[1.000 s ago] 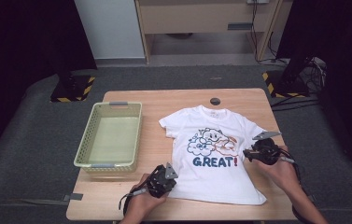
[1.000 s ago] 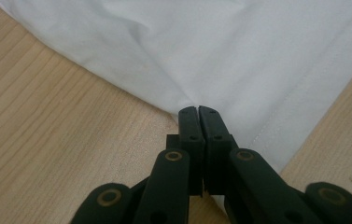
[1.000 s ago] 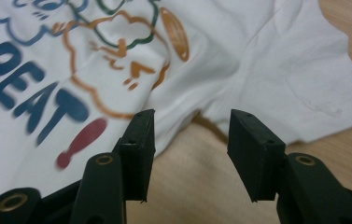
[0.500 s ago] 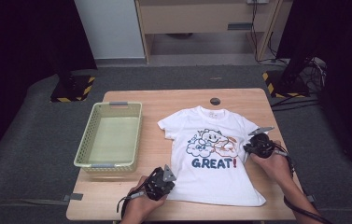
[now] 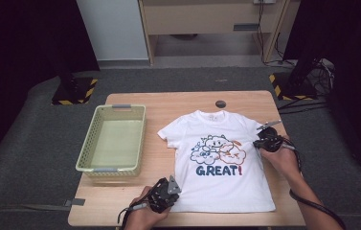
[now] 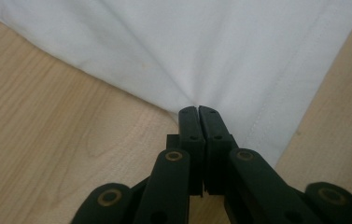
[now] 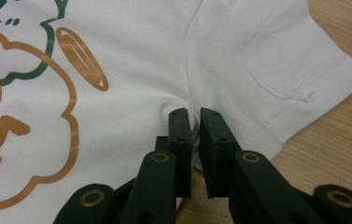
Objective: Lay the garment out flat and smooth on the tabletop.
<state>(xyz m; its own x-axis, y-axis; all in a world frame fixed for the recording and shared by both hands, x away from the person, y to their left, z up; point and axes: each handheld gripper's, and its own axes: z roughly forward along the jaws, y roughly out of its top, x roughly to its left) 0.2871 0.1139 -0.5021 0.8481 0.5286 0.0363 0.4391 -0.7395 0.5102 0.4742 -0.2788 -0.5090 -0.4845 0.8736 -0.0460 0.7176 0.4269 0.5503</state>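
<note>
On the wooden table (image 5: 135,191) the white T-shirt (image 5: 221,191) lies flat, print up, collar away from me and hem towards me, so its long axis runs straight out from my body. My left gripper (image 6: 197,114) is pinched tight on the near-left hem corner, cloth puckering into the tips. My right gripper (image 7: 192,116) has just been closing and now nips a fold of fabric under the right sleeve, at the side seam. Both holds sit on opposite edges. The green basket (image 5: 113,139) stands to the shirt's left, nearer my left hand, so I judge any fold or carry goes that way.
</note>
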